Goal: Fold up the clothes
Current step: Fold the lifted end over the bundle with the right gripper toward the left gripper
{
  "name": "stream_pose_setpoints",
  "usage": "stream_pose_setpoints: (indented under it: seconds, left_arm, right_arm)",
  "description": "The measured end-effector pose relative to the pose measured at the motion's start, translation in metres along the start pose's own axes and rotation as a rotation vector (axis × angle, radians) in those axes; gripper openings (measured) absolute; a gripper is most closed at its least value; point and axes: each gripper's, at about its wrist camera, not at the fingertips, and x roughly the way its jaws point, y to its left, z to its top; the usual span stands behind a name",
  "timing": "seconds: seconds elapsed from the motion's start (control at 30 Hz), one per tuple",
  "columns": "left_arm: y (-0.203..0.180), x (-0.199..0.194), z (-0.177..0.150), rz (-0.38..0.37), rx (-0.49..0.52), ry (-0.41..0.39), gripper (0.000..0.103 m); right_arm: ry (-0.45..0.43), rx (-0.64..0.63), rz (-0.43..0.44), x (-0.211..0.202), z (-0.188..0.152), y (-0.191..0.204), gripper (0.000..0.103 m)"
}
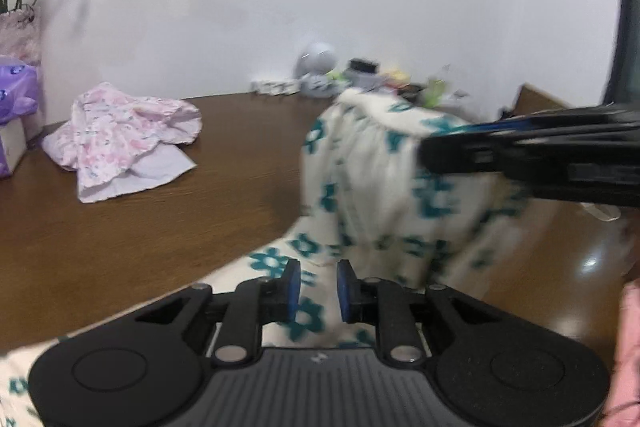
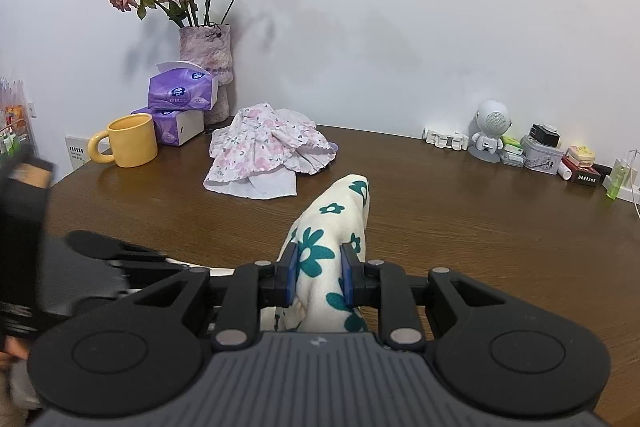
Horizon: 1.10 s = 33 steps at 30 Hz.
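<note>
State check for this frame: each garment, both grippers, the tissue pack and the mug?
Cream floral garment: lifted, bunched, held.
Pink floral garment: crumpled on the table, unfolded.
Right gripper: shut on the cream cloth.
Left gripper: ajar over cloth; grip unclear.
Tissue pack: opened.
Yellow mug: upright.

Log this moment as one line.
right tool: shut on cream floral garment | left tool: open over it | pink garment: unfolded

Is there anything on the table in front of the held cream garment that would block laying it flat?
Ahead of the cream garment the brown table shows bare wood. The pink floral garment lies farther back near the wall, and the yellow mug stands off to the left.
</note>
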Motion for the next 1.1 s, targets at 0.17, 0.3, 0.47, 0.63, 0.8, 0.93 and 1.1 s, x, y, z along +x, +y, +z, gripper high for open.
stream_pose_setpoints:
  seconds: [0.17, 0.3, 0.47, 0.63, 0.8, 0.93, 1.1]
  left_arm:
    - [-0.029, 0.006, -0.005, -0.034, 0.132, 0.031, 0.023]
    - [-0.035, 0.041, -0.007, 0.035, 0.104, 0.103, 0.022]
    - [-0.013, 0.014, -0.011, 0.05, -0.003, 0.036, 0.024]
    - [0.008, -0.029, -0.021, 0.101, -0.065, -0.056, 0.038]
    - [0.019, -0.045, -0.033, 0.132, -0.104, -0.073, 0.039]
    - [0.023, -0.053, -0.04, 0.142, -0.12, -0.082, 0.041]
    - [0.023, -0.066, -0.049, 0.194, -0.107, -0.086, 0.047]
  right_arm:
    - [0.003, -0.015, -0.001, 0.001, 0.001, 0.005, 0.02]
    - [0.006, -0.041, -0.005, 0.003, 0.002, 0.014, 0.02]
    - [0.014, -0.075, -0.009, 0.005, 0.002, 0.025, 0.02]
    - [0.024, -0.127, -0.01, 0.009, 0.001, 0.036, 0.02]
    - [0.04, -0.184, -0.005, 0.014, -0.005, 0.051, 0.02]
    - [0.054, -0.222, 0.004, 0.018, -0.009, 0.063, 0.02]
    - [0.071, -0.27, 0.015, 0.023, -0.015, 0.077, 0.021]
